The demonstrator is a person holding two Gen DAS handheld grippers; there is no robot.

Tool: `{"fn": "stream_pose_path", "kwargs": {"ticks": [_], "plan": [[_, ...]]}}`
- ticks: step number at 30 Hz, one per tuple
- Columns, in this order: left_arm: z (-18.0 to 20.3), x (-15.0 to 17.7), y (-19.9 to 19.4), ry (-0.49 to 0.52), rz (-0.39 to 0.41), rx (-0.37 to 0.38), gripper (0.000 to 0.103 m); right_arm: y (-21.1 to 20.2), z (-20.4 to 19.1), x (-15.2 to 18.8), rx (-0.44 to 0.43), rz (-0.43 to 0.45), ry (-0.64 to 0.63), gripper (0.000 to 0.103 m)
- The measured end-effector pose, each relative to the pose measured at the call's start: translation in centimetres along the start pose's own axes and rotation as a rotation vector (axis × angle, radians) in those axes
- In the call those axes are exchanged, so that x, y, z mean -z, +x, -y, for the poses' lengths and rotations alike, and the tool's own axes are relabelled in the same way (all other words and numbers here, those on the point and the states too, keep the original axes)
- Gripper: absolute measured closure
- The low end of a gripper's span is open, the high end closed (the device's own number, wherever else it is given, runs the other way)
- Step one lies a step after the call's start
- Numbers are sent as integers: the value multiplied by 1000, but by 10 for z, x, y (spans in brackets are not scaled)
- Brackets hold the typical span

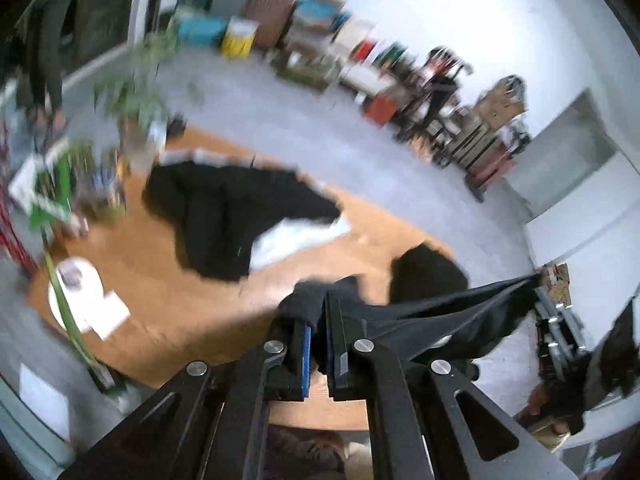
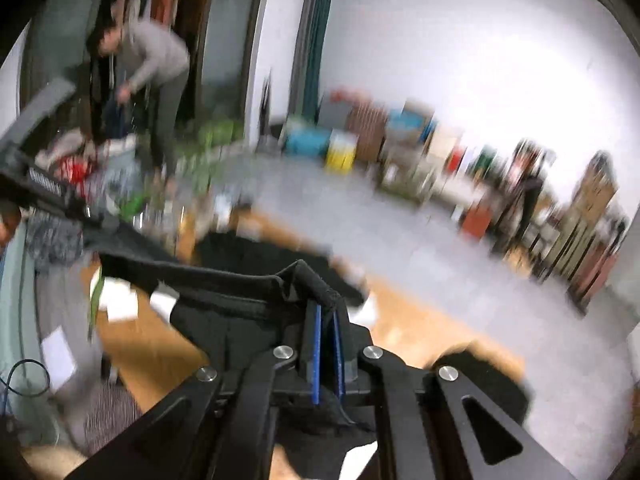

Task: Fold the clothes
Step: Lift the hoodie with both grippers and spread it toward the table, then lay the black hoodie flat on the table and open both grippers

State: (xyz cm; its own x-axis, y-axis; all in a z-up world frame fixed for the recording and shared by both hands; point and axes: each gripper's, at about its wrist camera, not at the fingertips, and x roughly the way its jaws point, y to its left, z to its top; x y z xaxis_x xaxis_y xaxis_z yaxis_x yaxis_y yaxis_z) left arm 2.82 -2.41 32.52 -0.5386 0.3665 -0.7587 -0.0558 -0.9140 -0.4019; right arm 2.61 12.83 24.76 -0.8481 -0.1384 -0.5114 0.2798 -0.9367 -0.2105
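Black garment [image 1: 440, 312] stretched between left claw [image 1: 318, 320], right claw [image 2: 326, 312], above table [image 1: 160, 280]

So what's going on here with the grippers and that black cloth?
A person is folding clothes with two handheld grippers. The left gripper and the right gripper are each shut on an edge of the same black garment, which is stretched between them above the wooden table. More dark clothing lies in a heap on the table. The pictures are blurred.
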Motion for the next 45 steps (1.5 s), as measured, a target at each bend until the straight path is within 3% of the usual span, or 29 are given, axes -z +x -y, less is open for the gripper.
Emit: {"fn": "stream_pose_path", "kwargs": {"ticks": [5, 7, 9, 16, 21, 29, 33, 36, 37, 38, 39, 40, 42, 44, 45], "plan": [[56, -21, -108, 85, 211, 8, 97, -105, -6, -61, 110, 213, -35, 97], [69, -28, -120, 88, 207, 9, 97, -127, -14, -73, 173, 248, -65, 97], [70, -36, -112, 81, 165, 3, 97, -125, -17, -81, 194, 228, -68, 97], [56, -70, -26, 9, 19, -41, 97, -35, -7, -85, 230, 70, -20, 97], [53, -89, 48, 49, -87, -100, 97, 34, 18, -80, 214, -29, 28, 97], [18, -87, 170, 103, -255, -209, 97, 161, 55, -9, -2, -407, 151, 95], [9, -86, 209, 160, -284, -237, 97, 199, 66, 20, -22, -487, 152, 95], [5, -92, 226, 213, -256, -227, 95, 221, 75, 23, 23, -469, 189, 91], [0, -96, 231, 209, -244, -216, 91, 227, 78, 22, 51, -451, 205, 76], [-5, -98, 235, 191, -240, -201, 87, 233, 81, 20, 78, -433, 221, 52], [-13, -100, 239, 157, -236, -176, 75, 236, 88, 20, 102, -408, 251, 42], [-21, -102, 242, 125, -227, -156, 57, 238, 95, 20, 109, -386, 290, 38], [-37, -98, 241, 78, -154, -178, 37, 244, 103, 27, 94, -369, 361, 40], [-52, -95, 240, 40, -81, -205, 35, 250, 93, 49, 50, -394, 351, 40], [-54, -89, 240, 78, -46, -245, 35, 252, 86, 61, 28, -410, 334, 40]]}}
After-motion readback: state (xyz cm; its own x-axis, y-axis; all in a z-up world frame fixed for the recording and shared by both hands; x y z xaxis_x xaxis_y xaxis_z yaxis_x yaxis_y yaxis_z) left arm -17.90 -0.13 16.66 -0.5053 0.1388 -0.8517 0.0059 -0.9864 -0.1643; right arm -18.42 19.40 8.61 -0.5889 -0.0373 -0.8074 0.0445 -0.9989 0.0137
